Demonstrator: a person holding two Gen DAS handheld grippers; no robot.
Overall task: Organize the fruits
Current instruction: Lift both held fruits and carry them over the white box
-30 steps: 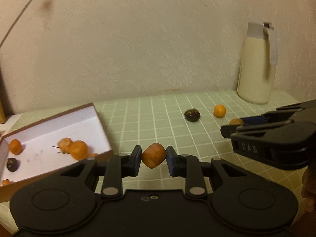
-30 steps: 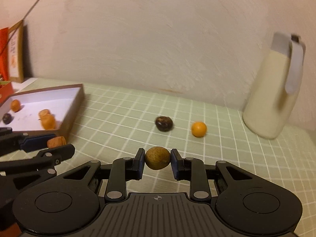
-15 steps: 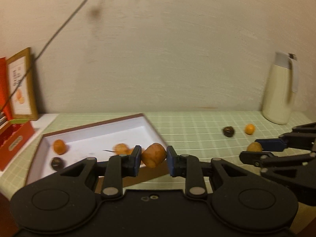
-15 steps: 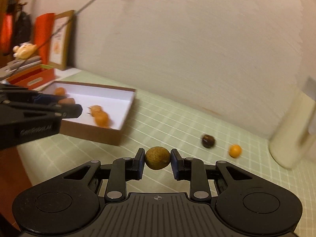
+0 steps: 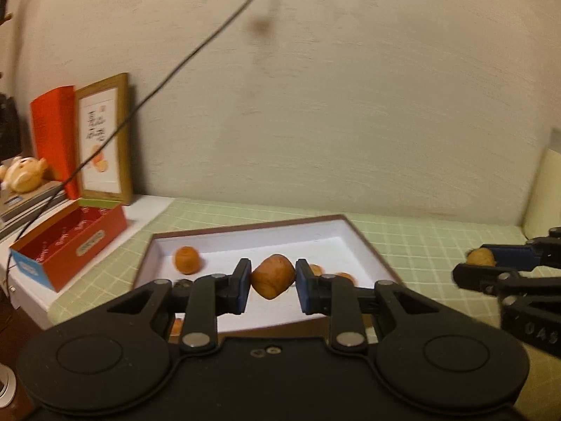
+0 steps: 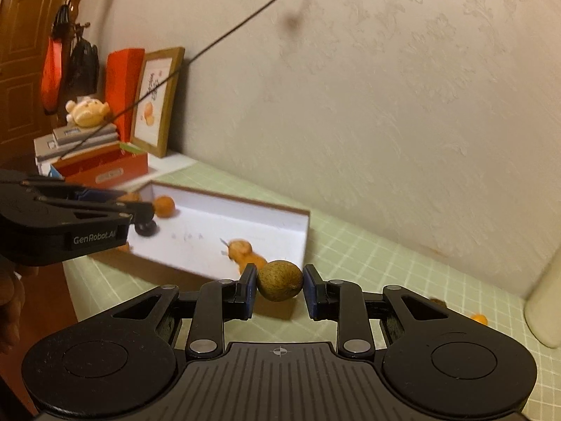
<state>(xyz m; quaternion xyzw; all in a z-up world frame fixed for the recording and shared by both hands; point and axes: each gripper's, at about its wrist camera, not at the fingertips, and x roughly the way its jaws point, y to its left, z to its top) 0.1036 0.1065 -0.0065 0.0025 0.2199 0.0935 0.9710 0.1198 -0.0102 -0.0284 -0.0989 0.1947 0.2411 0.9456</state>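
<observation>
White lettering "GenRobot.AI" runs along the side of the left gripper (image 6: 140, 207), seen from the right wrist view. In the left wrist view the side of the right gripper (image 5: 480, 263) bears raised characters reading about "DAS". The framed picture (image 5: 103, 140) and the red box (image 5: 70, 242) carry print too blurred to read.

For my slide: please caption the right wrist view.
Right gripper holding a greenish-brown fruit near the white tray.

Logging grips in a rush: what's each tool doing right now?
Left tool: closed on an orange fruit.
Right tool: closed on a brownish-green fruit.
</observation>
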